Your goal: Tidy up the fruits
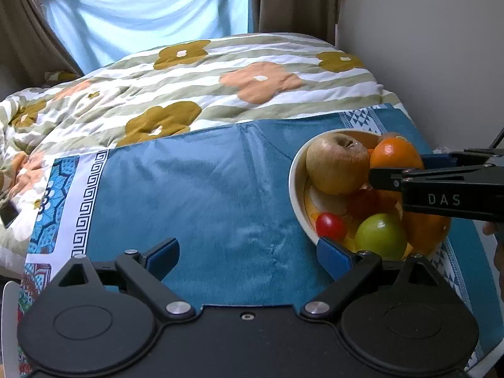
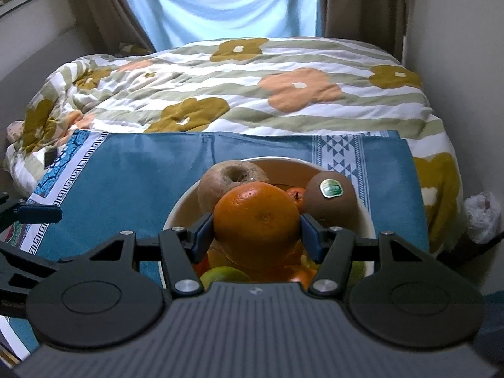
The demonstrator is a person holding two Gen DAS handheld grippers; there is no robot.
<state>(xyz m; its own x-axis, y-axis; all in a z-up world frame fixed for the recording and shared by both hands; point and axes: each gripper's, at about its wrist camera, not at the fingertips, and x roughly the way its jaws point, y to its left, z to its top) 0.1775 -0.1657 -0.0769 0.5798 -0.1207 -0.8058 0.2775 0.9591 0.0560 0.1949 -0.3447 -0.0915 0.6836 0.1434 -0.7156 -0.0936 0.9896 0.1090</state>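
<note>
A cream bowl [image 1: 294, 186] full of fruit sits on a blue cloth [image 1: 204, 195]. It holds a brownish apple [image 1: 337, 163], a kiwi with a sticker [image 2: 330, 200], a green fruit [image 1: 381, 236], a cherry tomato [image 1: 330, 226] and oranges. My right gripper [image 2: 256, 231] is shut on an orange [image 2: 256, 230] over the bowl [image 2: 176, 217]; it also shows in the left wrist view [image 1: 393, 157]. My left gripper [image 1: 249, 252] is open and empty over the cloth, its right finger beside the bowl's near rim.
The cloth lies on a bed with a flowered striped duvet [image 1: 220, 85]. Curtains and a pale blue sheet [image 1: 151, 9] hang behind. A wall [image 1: 425, 47] runs along the right. A white plastic bag [image 2: 482, 217] sits at the bed's right.
</note>
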